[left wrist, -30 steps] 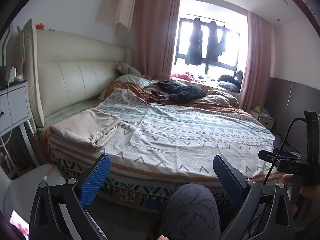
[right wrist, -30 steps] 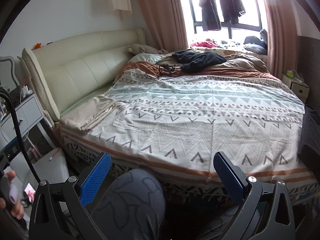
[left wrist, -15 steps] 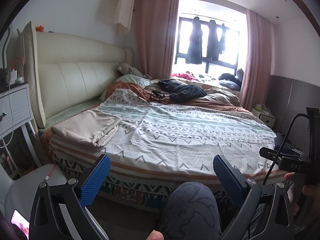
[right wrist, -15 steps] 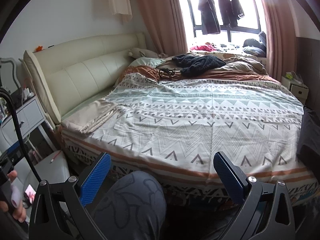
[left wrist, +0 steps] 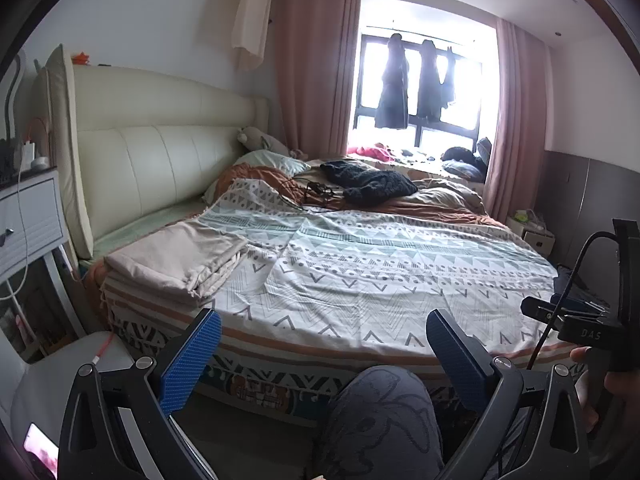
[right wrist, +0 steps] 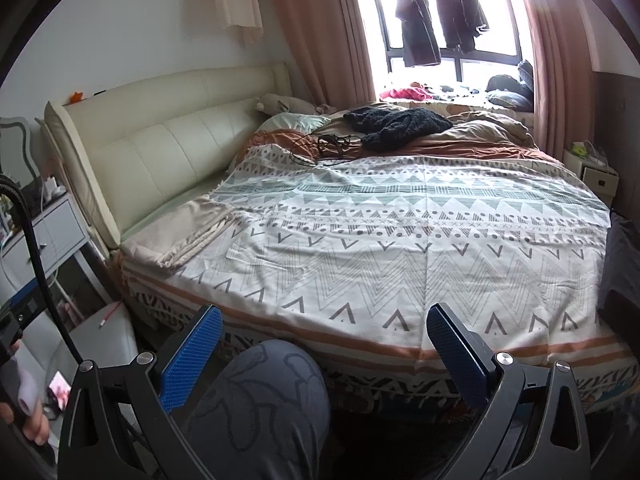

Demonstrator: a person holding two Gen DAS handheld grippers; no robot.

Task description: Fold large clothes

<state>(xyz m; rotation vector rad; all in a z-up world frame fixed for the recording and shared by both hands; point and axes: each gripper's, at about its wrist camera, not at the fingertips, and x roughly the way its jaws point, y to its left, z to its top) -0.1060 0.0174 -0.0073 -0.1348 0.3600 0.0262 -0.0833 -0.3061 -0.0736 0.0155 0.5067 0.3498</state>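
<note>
Both grippers hung short of the bed, empty.

Left gripper (left wrist: pixel 323 354) and right gripper (right wrist: pixel 323 350) gaped wide at frame bottom, a knee (right wrist: pixel 264 404) between. Patterned sheet (right wrist: pixel 400 248) lay spread mid-frame; folded beige cloth (left wrist: pixel 176 258) at its left edge.

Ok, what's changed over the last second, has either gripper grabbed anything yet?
No grab. Both views show slightly more of the floor before the bed, so both grippers seem to have eased back. The left gripper and right gripper stay open and empty. The patterned sheet lies spread as before, and the folded beige cloth is unmoved.
</note>
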